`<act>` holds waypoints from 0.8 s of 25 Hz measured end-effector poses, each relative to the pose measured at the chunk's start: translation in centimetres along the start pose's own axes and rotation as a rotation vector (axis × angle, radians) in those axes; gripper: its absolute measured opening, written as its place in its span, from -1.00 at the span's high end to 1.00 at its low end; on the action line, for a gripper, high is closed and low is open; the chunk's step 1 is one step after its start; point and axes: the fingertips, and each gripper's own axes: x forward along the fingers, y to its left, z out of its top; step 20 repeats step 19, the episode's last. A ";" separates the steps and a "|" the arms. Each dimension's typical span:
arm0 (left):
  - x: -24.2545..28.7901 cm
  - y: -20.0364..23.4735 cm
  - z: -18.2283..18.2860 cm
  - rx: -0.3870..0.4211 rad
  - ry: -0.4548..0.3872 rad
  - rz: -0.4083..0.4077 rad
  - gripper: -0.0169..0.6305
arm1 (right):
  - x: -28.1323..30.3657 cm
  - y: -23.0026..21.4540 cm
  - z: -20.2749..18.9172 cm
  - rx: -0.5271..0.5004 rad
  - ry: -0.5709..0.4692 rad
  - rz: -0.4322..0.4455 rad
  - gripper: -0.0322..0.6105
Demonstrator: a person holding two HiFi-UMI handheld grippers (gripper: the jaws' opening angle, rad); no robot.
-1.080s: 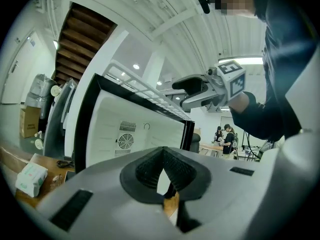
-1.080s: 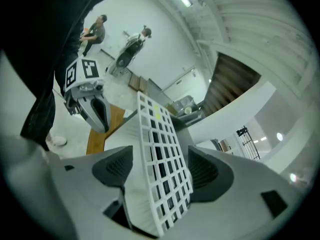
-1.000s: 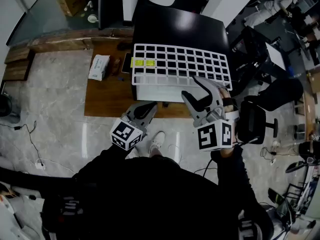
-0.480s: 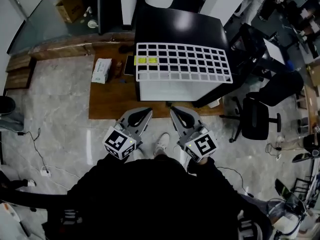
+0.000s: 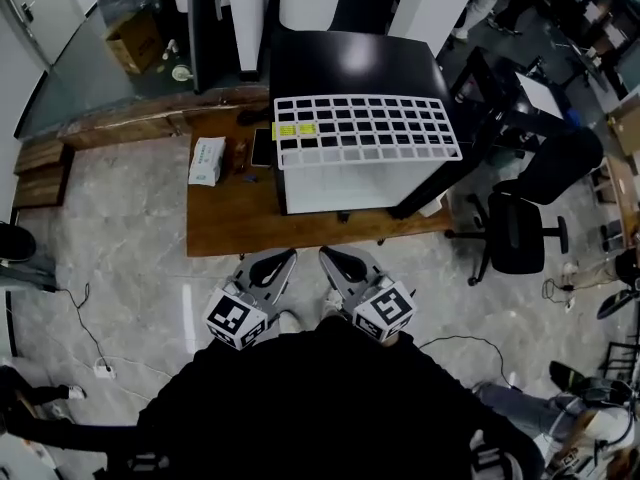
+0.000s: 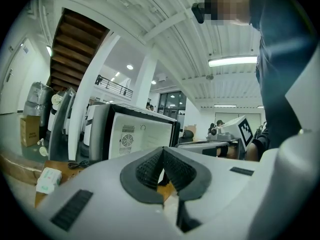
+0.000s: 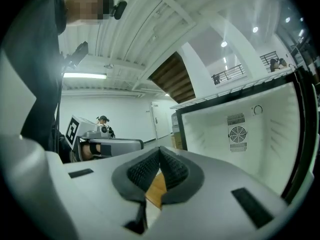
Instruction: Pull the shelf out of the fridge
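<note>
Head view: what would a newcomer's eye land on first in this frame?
First, the white grid shelf, which lies flat on top of the open mini fridge on the wooden table, at upper centre. Next come the two grippers with marker cubes, side by side at bottom centre. The left gripper and the right gripper are both shut and empty, short of the table's edge.

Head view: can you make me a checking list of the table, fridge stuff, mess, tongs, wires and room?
Surface: wooden table, bare at the front.
Job's things: fridge open, inside empty; white shelf lying on top of it.
Clutter: tissue pack left of the fridge.
Grippers: left tongs and right tongs shut, empty, short of the table.
Cables: cable on the floor, left.
Surroundings: office chair, cardboard box.
</note>
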 end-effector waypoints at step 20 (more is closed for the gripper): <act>-3.1 -1.2 -0.2 0.003 -0.029 0.008 0.93 | -0.2 3.1 -0.6 -0.042 0.005 0.030 0.88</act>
